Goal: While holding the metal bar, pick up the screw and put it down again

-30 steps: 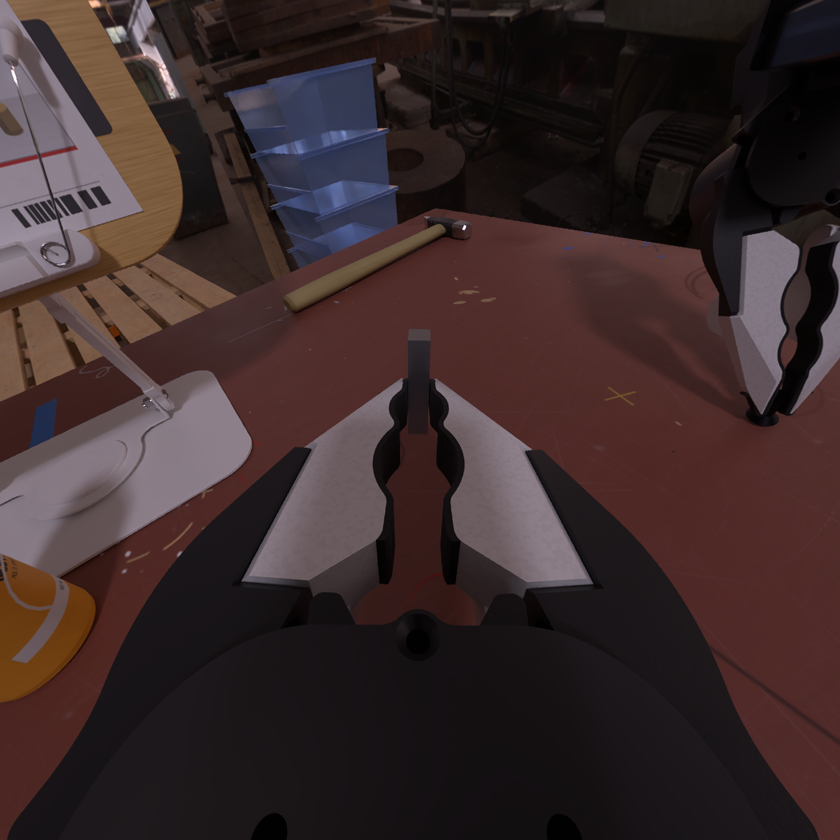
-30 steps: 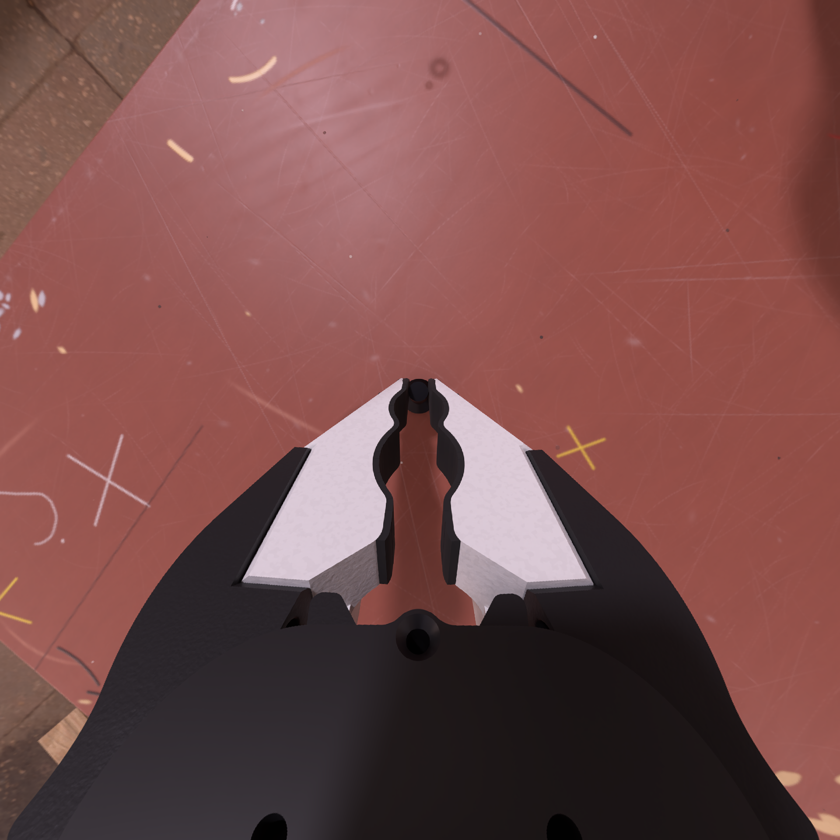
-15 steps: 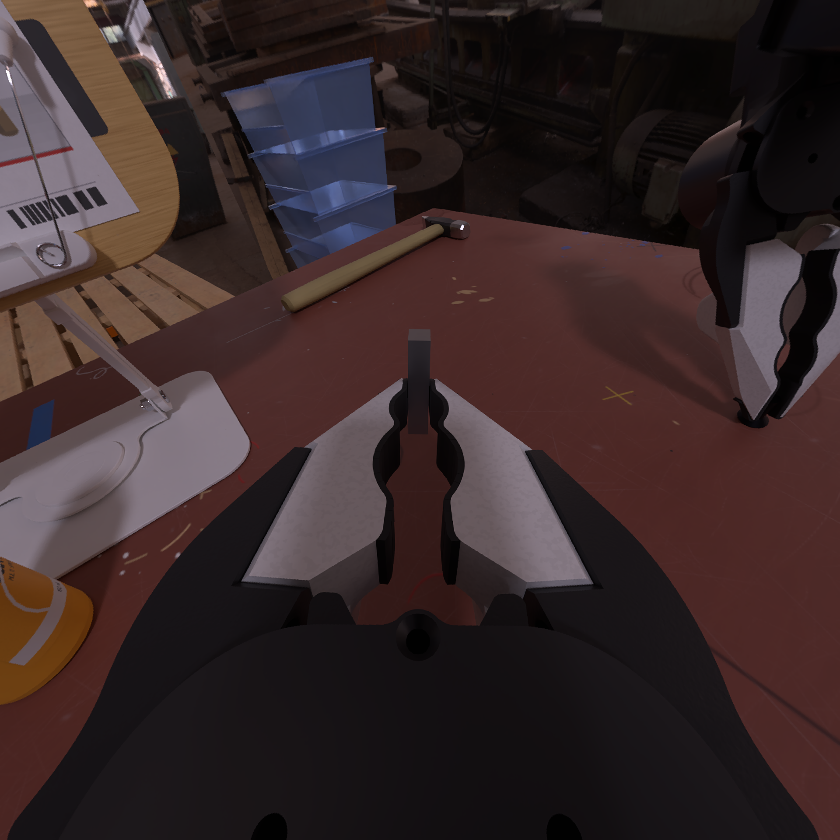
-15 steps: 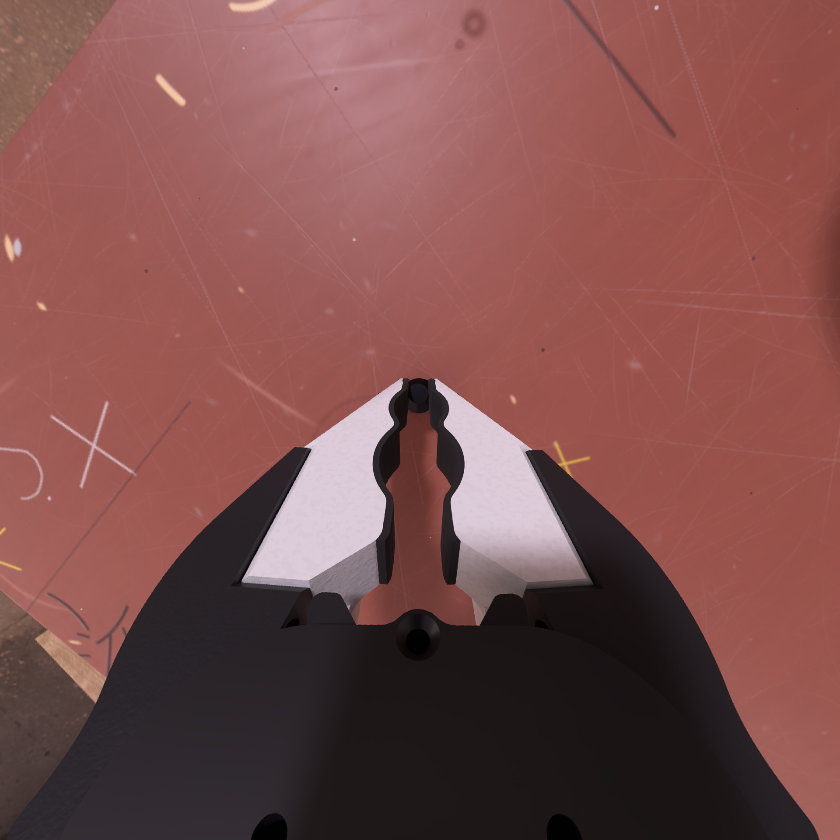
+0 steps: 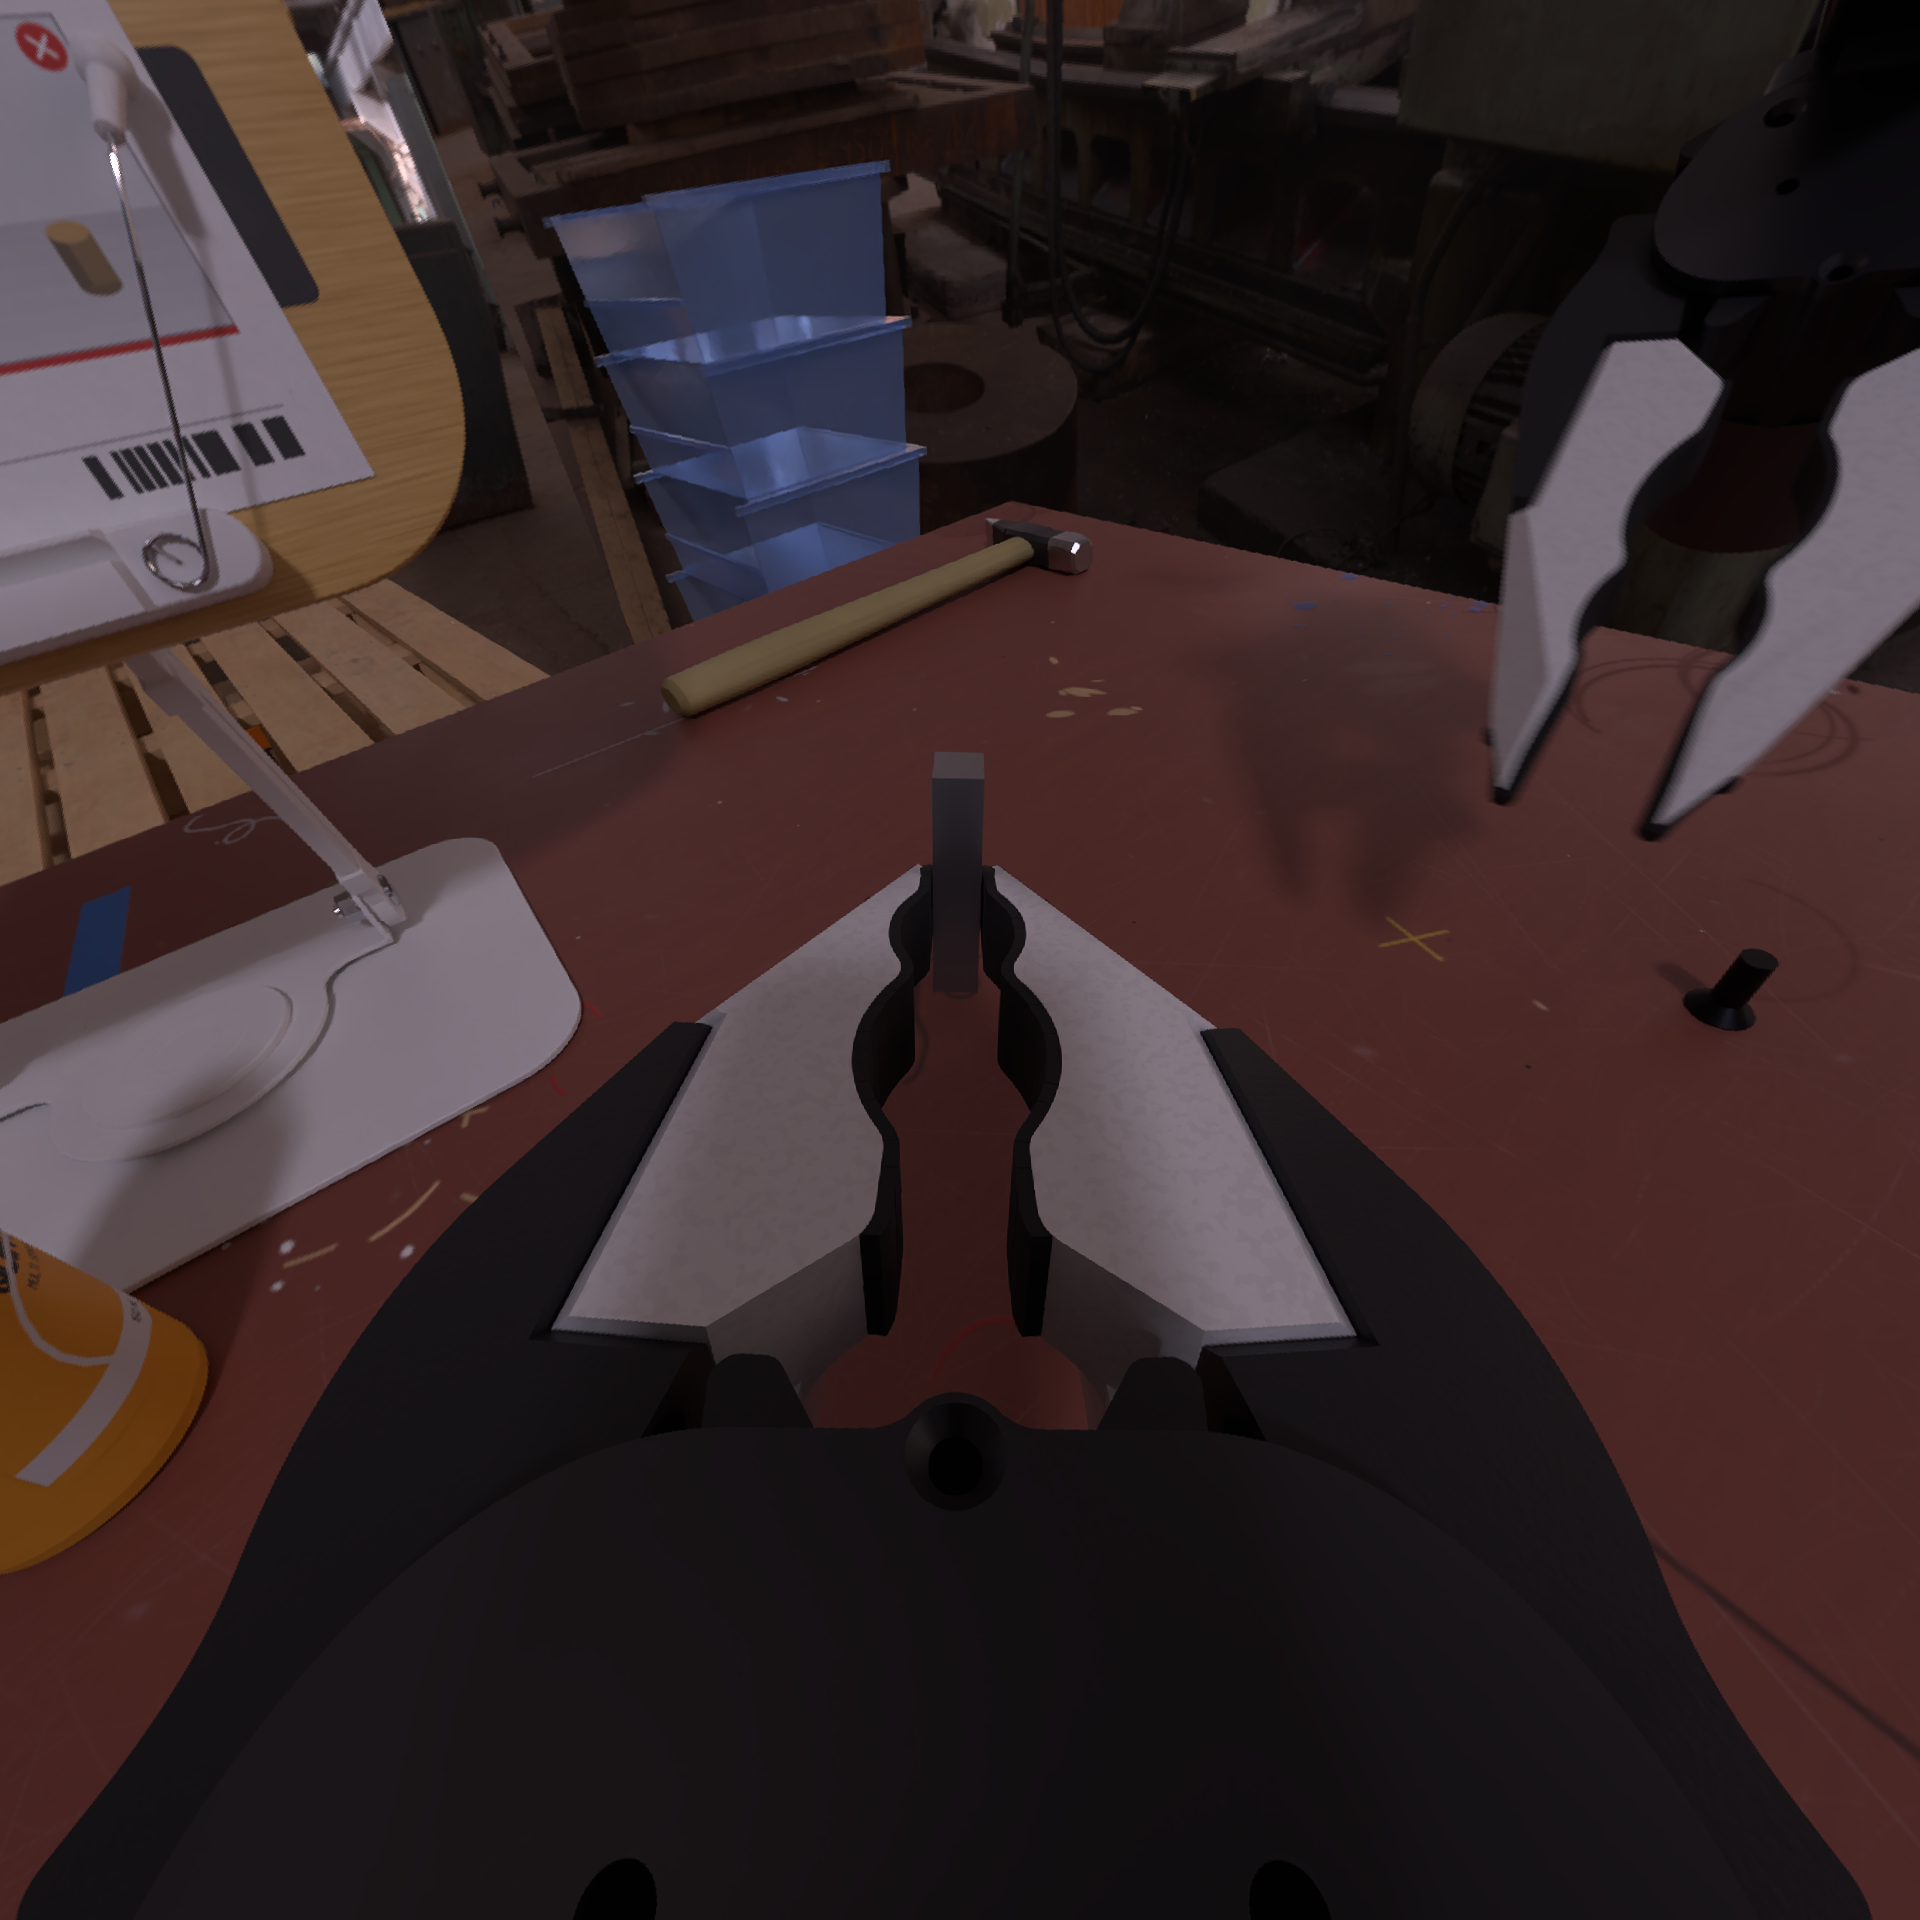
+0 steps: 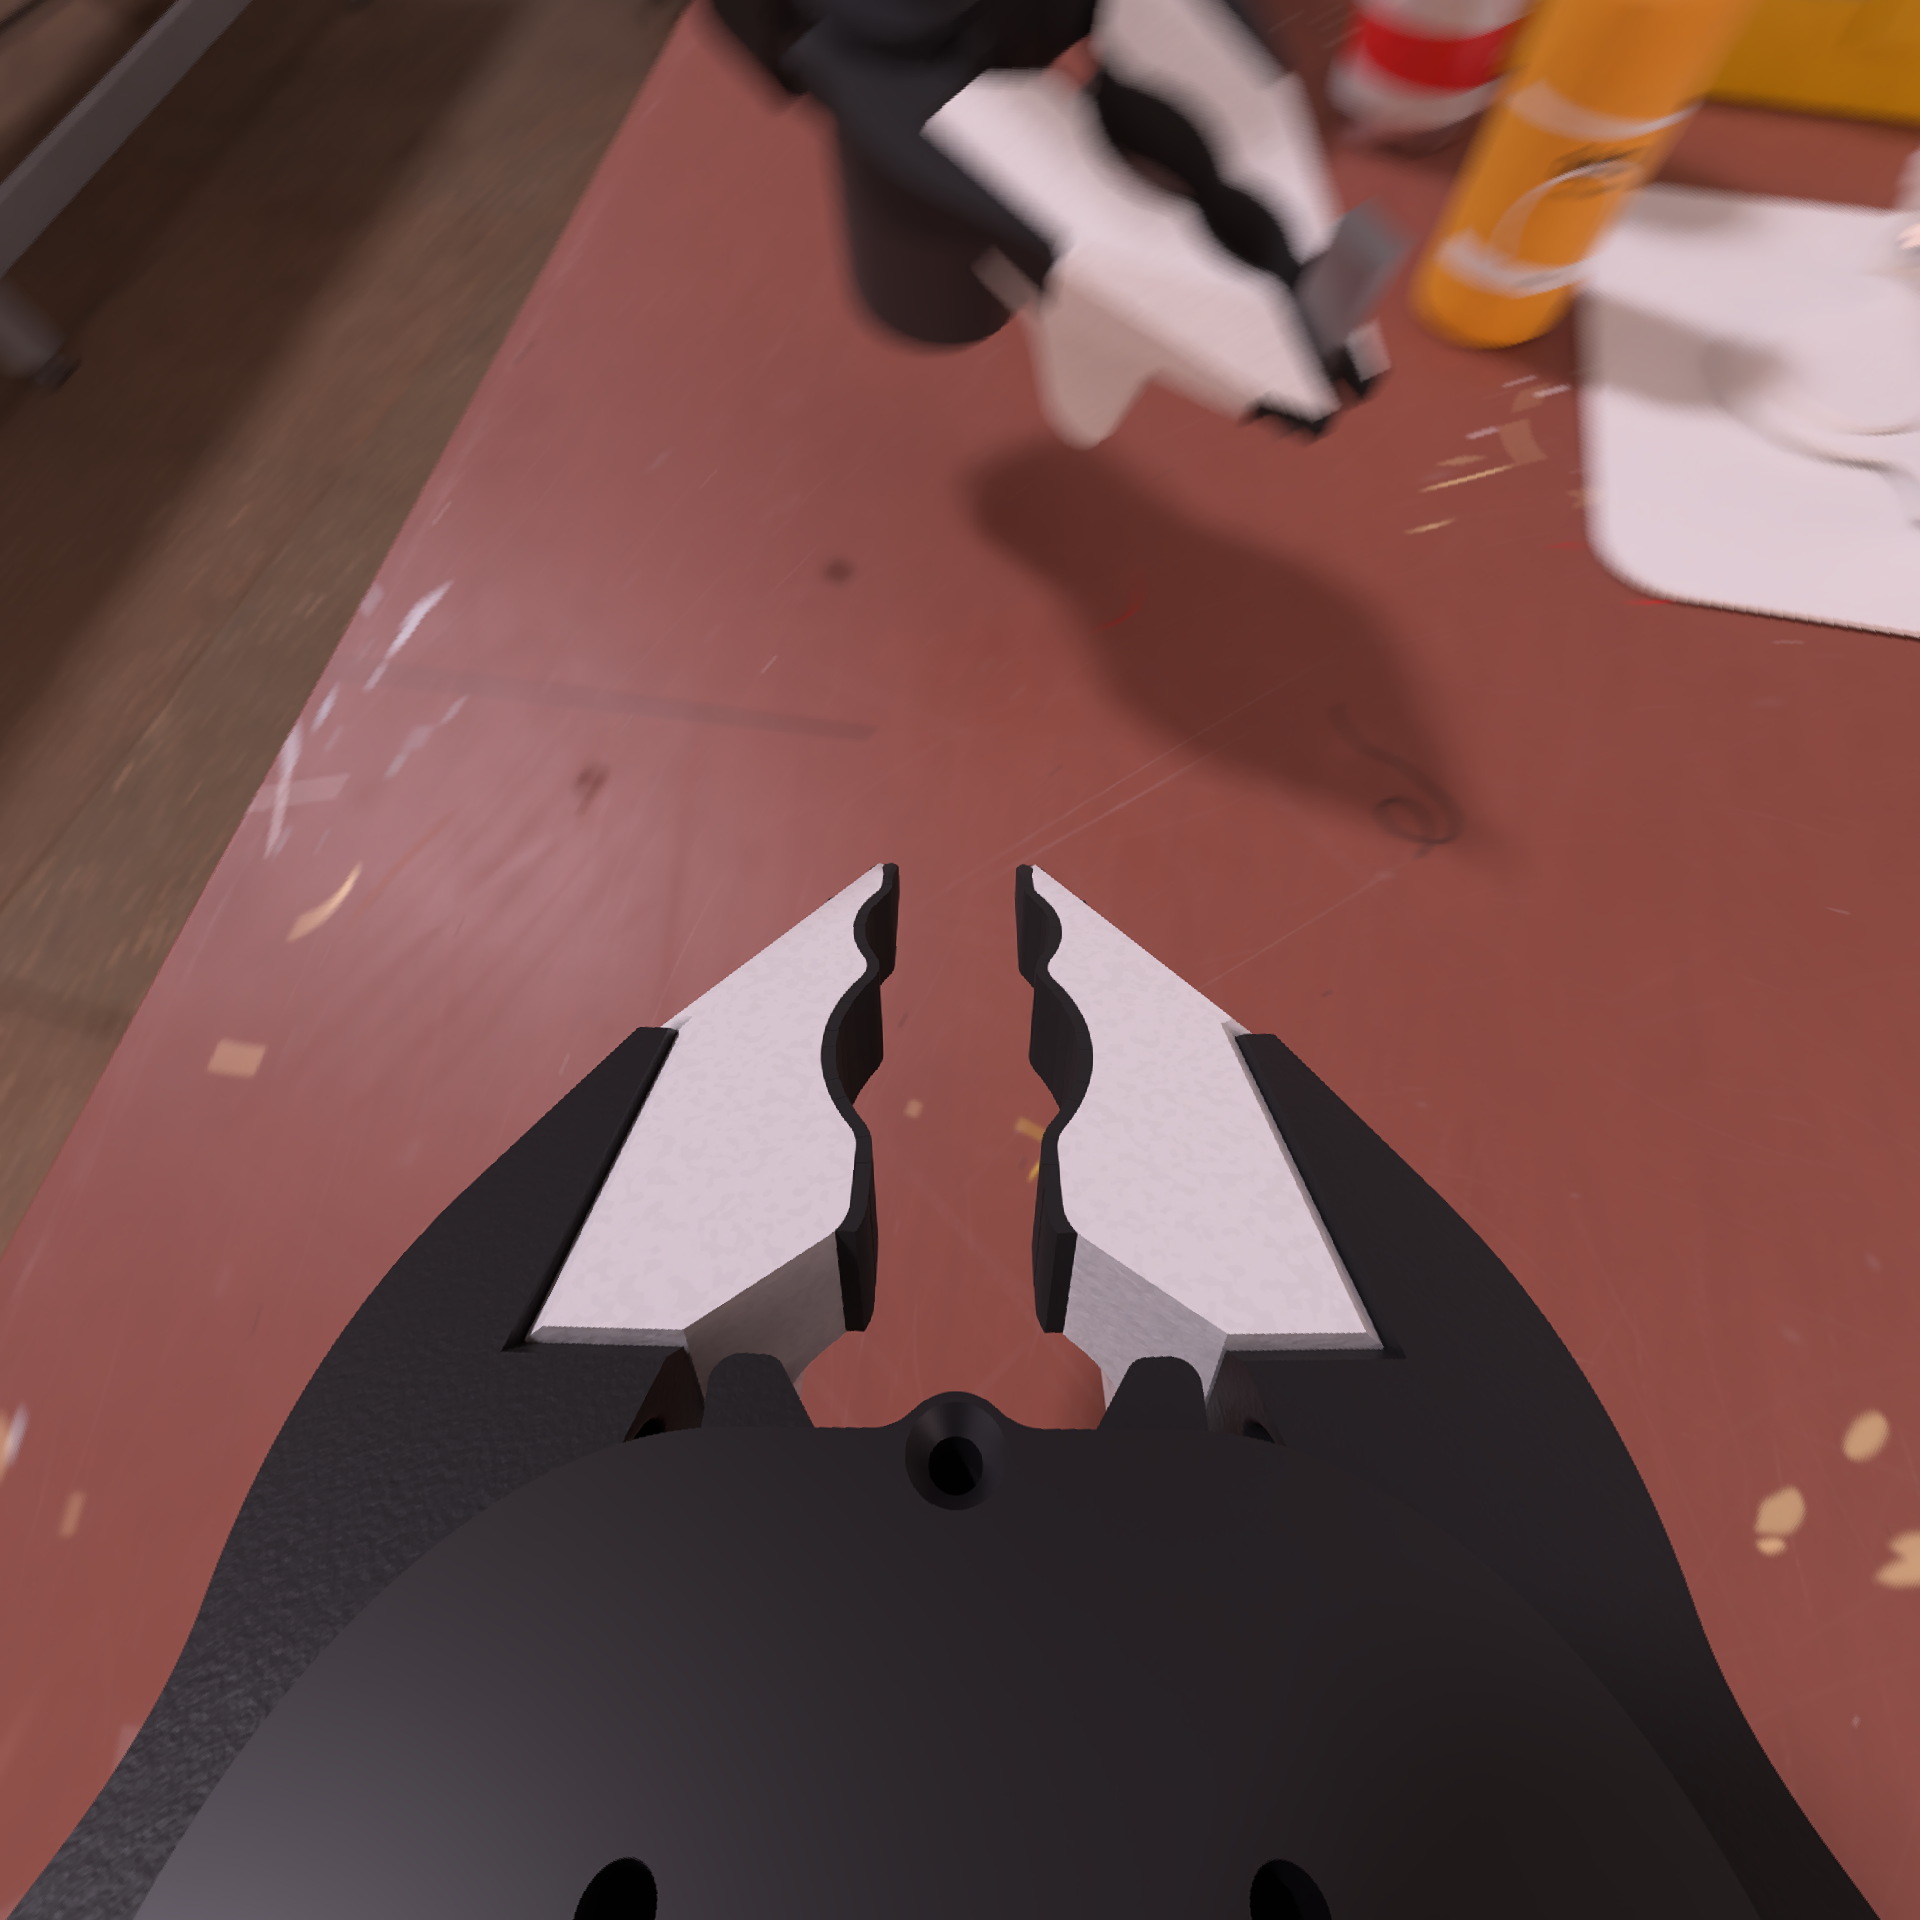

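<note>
Screw [image 5: 1729, 989]: small, black, standing head-down on the red-brown table [image 5: 1143, 831] with its shank tilted upward. Judged light, rigid and likely to roll or tip if nudged; the flared head gives a steady base. The best hold appears to be across the bare shank, above the head, with the fingertips only.

Metal bar [image 5: 957, 862]: grey, flat, straight, judged stiff and smooth-faced, so it could slip under a weak pinch. It is held near one end, the rest projecting forward beyond the tips.

Left gripper [image 5: 957, 883]: jaws clamped on the metal bar at their tips, pointing forward and slightly down over the table, level and centred.

Right gripper [image 6: 957, 883]: jaws apart, nothing between them. In the left wrist view it hangs above the table [image 5: 1579, 805], tips downward, up and clear of the screw, which stands just beside and below it. Its own view is blurred towards the far side

Nearby: hammer [image 5: 873, 623], white stand base [image 5: 312, 1039], orange bottle [image 6: 1538, 177]
</note>
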You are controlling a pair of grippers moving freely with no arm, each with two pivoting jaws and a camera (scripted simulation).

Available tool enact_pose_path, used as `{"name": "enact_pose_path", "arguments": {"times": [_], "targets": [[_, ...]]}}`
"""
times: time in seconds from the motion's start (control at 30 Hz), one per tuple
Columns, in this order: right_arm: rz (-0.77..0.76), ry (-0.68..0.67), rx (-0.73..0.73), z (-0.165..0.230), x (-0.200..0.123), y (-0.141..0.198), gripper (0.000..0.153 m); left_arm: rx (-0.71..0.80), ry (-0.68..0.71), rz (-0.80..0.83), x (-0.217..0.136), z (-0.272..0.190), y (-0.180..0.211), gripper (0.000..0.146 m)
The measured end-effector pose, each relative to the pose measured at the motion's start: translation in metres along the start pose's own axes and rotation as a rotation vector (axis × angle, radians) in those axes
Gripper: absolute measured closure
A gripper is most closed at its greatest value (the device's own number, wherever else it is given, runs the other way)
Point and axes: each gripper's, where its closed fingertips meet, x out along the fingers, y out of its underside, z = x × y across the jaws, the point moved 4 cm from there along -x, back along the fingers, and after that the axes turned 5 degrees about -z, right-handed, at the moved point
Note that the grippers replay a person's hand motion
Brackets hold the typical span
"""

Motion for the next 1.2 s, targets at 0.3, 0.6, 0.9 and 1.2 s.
{"name": "enact_pose_path", "arguments": {"times": [0.3, 0.6, 0.9, 1.2], "targets": [[-0.123, 0.281, 0.278, -0.028, 0.035, -0.027, 0.131, 0.178, 0.016, 0.041, 0.004, -0.028, -0.006, 0.138], [-0.091, 0.427, 0.256, -0.041, 0.036, -0.029, 0.146, 0.197, 0.053, 0.079, 0.01, -0.045, -0.002, 0.138], [-0.087, 0.415, 0.306, -0.044, 0.038, -0.027, 0.152, 0.275, 0.044, 0.114, 0.011, -0.048, 0.003, 0.138], [-0.064, 0.412, 0.335, -0.046, 0.044, -0.02, 0.152, 0.355, 0.029, 0.174, 0.014, -0.049, 0.011, 0.138]]}}
